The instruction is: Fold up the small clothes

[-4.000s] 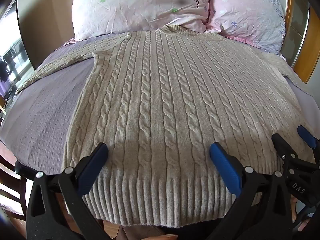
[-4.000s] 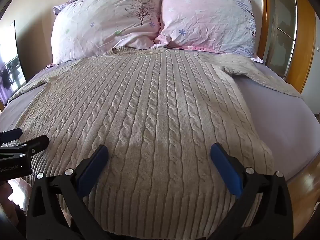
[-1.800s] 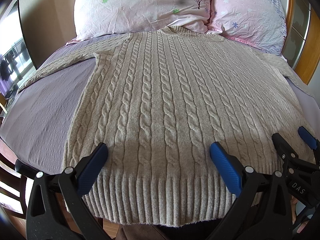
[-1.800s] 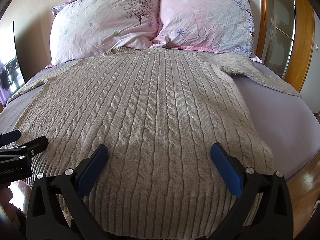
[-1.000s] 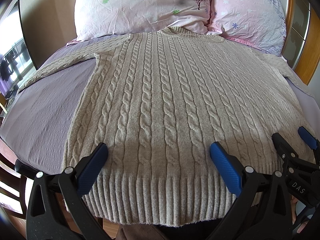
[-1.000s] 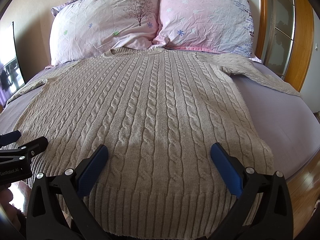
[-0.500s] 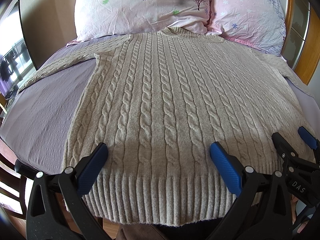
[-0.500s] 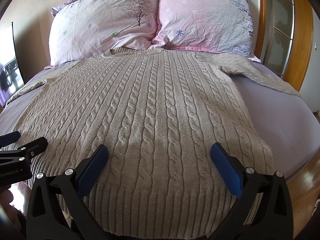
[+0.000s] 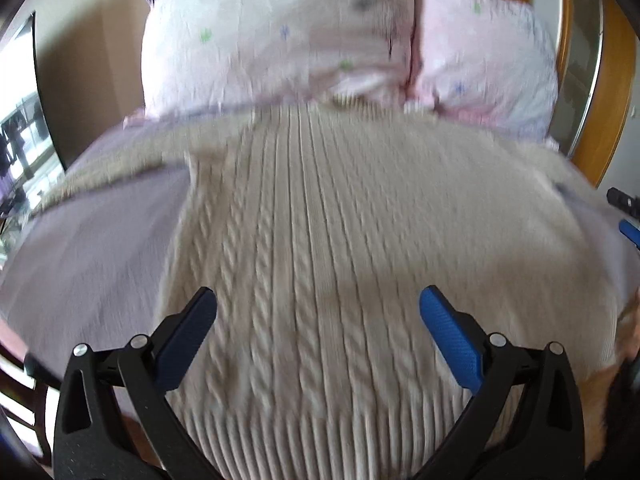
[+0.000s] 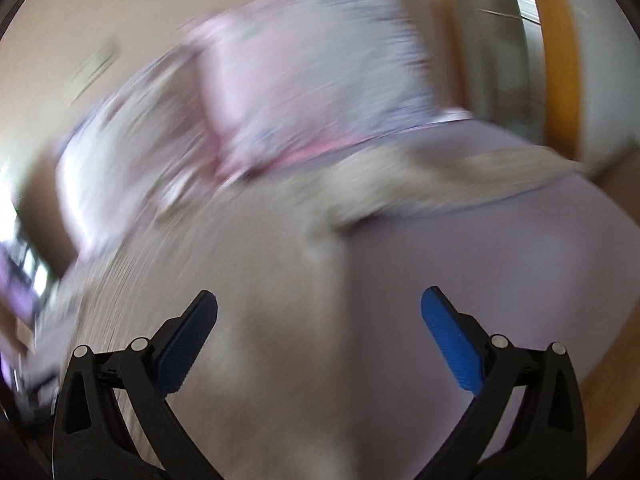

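Observation:
A beige cable-knit sweater (image 9: pixel 320 248) lies flat, front up, on a lilac bed sheet (image 9: pixel 92 256), neck toward the pillows and both sleeves spread out. My left gripper (image 9: pixel 318 312) is open and empty, hovering over the sweater's lower part near the ribbed hem. My right gripper (image 10: pixel 319 312) is open and empty over the sweater's right side (image 10: pixel 256 280); the right sleeve (image 10: pixel 460 176) stretches across the sheet ahead of it. The right wrist view is heavily blurred. The right gripper's tips also show at the right edge of the left wrist view (image 9: pixel 626 216).
Two pale floral pillows (image 9: pixel 276 40) lean at the head of the bed. A wooden frame with glass (image 9: pixel 592 64) stands to the right. A dark screen (image 9: pixel 28 120) stands on the left. The bed's near edge lies just below the hem.
Both grippers have started moving after holding still. The right gripper has swung right and forward toward the right sleeve. The left has moved forward over the sweater. Both stay open.

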A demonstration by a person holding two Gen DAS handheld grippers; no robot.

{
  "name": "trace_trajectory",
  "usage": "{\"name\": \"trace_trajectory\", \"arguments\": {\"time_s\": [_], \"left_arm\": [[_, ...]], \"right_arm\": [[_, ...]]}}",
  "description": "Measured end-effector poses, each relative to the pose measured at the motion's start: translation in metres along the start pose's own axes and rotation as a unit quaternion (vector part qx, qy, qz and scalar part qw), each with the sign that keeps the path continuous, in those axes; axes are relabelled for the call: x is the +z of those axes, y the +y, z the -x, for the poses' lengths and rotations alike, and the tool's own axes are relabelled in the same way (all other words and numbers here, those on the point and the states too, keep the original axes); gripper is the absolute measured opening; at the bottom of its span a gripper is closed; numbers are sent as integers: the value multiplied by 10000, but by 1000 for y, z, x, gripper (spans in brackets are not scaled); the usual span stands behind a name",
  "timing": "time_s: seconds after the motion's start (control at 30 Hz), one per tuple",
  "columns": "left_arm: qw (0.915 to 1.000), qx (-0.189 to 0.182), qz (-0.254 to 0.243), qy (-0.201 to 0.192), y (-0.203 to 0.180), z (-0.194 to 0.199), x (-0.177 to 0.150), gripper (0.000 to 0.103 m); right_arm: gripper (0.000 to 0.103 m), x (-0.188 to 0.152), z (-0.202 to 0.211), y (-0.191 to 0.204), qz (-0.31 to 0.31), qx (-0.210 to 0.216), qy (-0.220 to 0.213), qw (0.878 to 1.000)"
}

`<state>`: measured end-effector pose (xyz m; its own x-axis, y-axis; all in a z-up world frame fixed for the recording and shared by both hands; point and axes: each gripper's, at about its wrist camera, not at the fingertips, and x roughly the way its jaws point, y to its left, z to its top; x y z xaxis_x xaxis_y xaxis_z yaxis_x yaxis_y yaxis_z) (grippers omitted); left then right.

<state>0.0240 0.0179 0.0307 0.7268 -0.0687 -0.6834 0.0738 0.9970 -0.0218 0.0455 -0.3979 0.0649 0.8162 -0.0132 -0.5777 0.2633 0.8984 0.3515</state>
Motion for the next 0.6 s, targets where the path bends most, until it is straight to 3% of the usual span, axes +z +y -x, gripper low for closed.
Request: {"name": "trace_trajectory", "arguments": {"time_s": [0.03,0.1,0.13,0.2,0.3,0.43,0.53,0.57,0.6], "left_arm": [[9997,-108,-6,-204,2,-1,8,101],[9987,-300,26,-404,4,-4,18,101],[9977,-435,64,-506,6,-7,24,101],[9960,-650,163,-598,10,-15,37,101],[9940,-821,309,-651,15,-23,47,101],[9907,-978,563,-755,30,-31,61,101],[9868,-1123,845,-806,50,-32,67,101],[9849,-1174,999,-788,60,-34,70,101],[9830,-1209,1144,-770,69,-34,71,101]], "right_arm": [[100,13,-4,-16,-226,-99,-14,9997],[79,50,-23,-69,-937,-436,59,9946],[76,62,-31,-86,-1180,-556,101,9914],[61,85,-49,-126,-1672,-882,186,9818],[48,111,-78,-184,-2349,-1414,338,9611],[38,120,-106,-228,-3021,-1689,532,9367],[35,124,-112,-233,-3075,-1831,426,9328],[27,123,-114,-233,-3085,-1866,373,9320],[11,123,-115,-232,-3079,-1873,355,9321]]}}
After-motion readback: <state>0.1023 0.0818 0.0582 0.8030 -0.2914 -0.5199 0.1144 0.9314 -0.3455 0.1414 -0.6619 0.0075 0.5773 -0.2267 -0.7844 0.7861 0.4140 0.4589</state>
